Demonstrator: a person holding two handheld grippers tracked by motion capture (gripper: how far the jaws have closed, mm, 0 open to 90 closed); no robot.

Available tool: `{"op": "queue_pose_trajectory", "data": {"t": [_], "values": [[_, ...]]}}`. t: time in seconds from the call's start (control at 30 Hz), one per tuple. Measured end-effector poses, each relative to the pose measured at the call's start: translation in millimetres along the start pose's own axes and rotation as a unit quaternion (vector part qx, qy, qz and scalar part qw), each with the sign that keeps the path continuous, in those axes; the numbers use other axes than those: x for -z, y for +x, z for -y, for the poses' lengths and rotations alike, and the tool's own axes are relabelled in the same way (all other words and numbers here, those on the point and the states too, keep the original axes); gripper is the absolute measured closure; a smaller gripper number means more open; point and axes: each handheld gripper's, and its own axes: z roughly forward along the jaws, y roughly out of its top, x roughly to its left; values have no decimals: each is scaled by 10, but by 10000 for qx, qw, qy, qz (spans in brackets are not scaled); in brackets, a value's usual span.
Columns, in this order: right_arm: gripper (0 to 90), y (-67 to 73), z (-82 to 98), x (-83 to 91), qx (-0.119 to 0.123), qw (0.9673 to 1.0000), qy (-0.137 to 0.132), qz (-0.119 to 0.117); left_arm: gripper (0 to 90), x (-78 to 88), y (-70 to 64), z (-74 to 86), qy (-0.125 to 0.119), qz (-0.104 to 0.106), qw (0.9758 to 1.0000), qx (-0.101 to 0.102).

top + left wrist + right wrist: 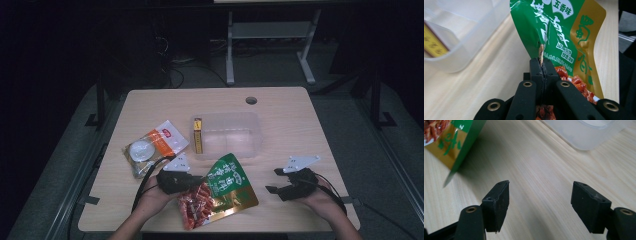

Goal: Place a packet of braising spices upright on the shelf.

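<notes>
Left gripper [541,65]: I have it pinched on the snack bag's [220,192] left edge; bag lies lengthwise toward the bin [227,134] (just beyond its top). Right gripper [540,200]: spread, empty, farther right.

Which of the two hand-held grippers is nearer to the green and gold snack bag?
Left. The left gripper is clamped shut on the edge of the green and gold snack bag. The right gripper sits apart to the bag's right, jaws open over bare wooden table.

Black tongs [192,181] carry brass-ringed screw holes, grey three-cornered plates and trailing black cables.
</notes>
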Motion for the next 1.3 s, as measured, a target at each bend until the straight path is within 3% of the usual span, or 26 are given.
{"op": "queue_pose_trajectory", "data": {"t": [0.23,0.47,0.63,0.97,1.3], "values": [[307,-19,-96,87,-276,9987,-328,-288,893,159,44,-8,-115,-301,9995,25],[319,1,-406,157,-206,9951,-808,-524,893,268,68,19,-201,-471,9986,124],[327,24,-612,132,-182,9908,-1112,-745,893,307,67,9,-222,-567,9981,71],[334,149,-1008,-192,198,9873,-1117,-1115,893,365,36,-7,-351,-672,9971,35],[400,179,-1181,-492,187,9834,-1043,-1474,893,492,46,-23,-647,-835,9944,17]]}}
